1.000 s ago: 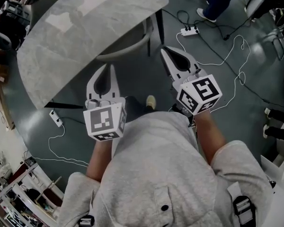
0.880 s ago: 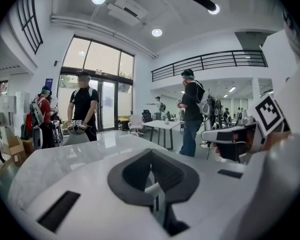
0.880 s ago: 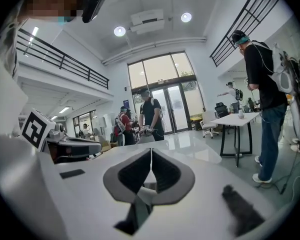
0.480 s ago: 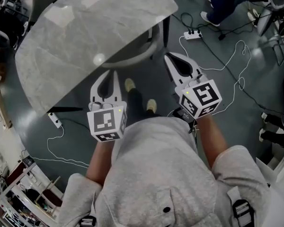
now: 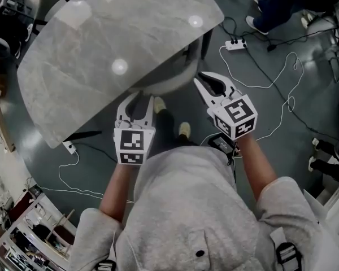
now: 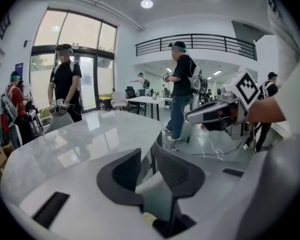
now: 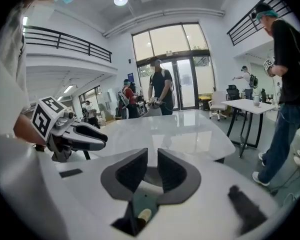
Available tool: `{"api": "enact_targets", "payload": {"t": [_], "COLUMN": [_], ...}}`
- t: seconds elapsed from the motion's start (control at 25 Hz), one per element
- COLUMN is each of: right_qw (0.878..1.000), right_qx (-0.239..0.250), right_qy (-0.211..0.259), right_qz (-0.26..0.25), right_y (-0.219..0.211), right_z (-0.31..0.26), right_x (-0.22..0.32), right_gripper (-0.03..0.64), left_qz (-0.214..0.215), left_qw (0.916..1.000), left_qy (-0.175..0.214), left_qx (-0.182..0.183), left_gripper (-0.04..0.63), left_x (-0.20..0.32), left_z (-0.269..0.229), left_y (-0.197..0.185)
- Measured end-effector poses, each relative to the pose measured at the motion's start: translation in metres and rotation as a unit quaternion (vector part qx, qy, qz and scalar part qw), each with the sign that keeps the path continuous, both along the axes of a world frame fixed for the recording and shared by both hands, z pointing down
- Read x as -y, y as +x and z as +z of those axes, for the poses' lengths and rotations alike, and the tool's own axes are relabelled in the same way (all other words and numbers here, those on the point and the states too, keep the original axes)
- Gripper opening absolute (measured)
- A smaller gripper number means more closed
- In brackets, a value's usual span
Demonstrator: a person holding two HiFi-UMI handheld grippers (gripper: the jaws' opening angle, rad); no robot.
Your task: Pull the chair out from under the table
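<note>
A grey chair [image 5: 172,84] is tucked under the pale marble table [image 5: 101,49]; only its curved back rim shows past the table's edge. My left gripper [image 5: 138,99] is at the table's near edge, over the left end of that rim. Its jaws have just been opening and are open, and a pale bit of the chair [image 6: 151,181] shows through the gap, untouched. My right gripper [image 5: 202,79] is beside the rim's right end. Its jaws are a narrow slit apart, and a dark curve of the chair back [image 7: 151,176] shows beyond them.
A power strip [image 5: 236,45] and white cables lie on the floor to the right; another strip [image 5: 69,147] lies by the table's left edge. My own shoes [image 5: 183,130] are under the grippers. Other people [image 6: 182,91] and tables [image 7: 250,106] are farther off.
Both grippers have moved forward and down to the table's near edge and the chair back. The left jaws have spread apart. The table now fills more of the head view.
</note>
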State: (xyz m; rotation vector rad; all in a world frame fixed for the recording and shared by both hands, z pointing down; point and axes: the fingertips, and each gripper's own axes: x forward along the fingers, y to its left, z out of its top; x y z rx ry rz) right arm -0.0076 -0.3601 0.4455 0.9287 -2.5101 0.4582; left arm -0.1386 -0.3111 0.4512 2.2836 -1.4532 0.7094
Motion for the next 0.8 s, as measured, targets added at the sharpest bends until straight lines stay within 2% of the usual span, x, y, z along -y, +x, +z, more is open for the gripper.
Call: {"api": "enact_targets", "payload": {"t": [0.04,0.12,0.24,0.36,0.52,0.6,0.72,0.8], "right_qw": [1.000,0.998,0.985,0.957,0.905,0.886,0.864,0.845], "right_qx": [-0.007,-0.028,-0.090,-0.171,-0.265,-0.282,-0.289,-0.299], "right_qy": [-0.009,-0.028,-0.050,-0.054,-0.046,-0.055,-0.069,-0.081], "right_qz": [-0.014,-0.052,-0.137,-0.227,-0.328,-0.364,-0.407,-0.436], "right_y": [-0.005,-0.013,-0.028,-0.037,-0.038,-0.042,-0.048,-0.047], "right_z": [0.009,0.031,0.072,0.115,0.160,0.177,0.190,0.193], "right_x": [0.002,0.005,-0.006,-0.017,-0.022,-0.025,-0.027,-0.028], "right_gripper": [0.054,0.115,0.143,0.182,0.199,0.206,0.207,0.215], "left_qz": [0.016,0.059,0.135,0.187,0.241,0.270,0.313,0.346], "left_qw": [0.9998,0.9973,0.9864,0.9729,0.9505,0.9353,0.9144,0.8967], "left_qy": [-0.014,-0.042,-0.092,-0.132,-0.184,-0.211,-0.229,-0.244], "left_qx": [0.003,0.009,0.014,0.035,0.067,0.087,0.116,0.127], "left_gripper": [0.120,0.158,0.186,0.237,0.273,0.275,0.272,0.249], "left_x": [0.003,0.007,0.003,0.004,0.007,0.005,0.004,0.001], "left_z": [0.010,0.035,0.078,0.113,0.153,0.170,0.180,0.178], "left_y": [0.001,0.007,0.015,0.012,0.010,0.007,0.007,0.008]}}
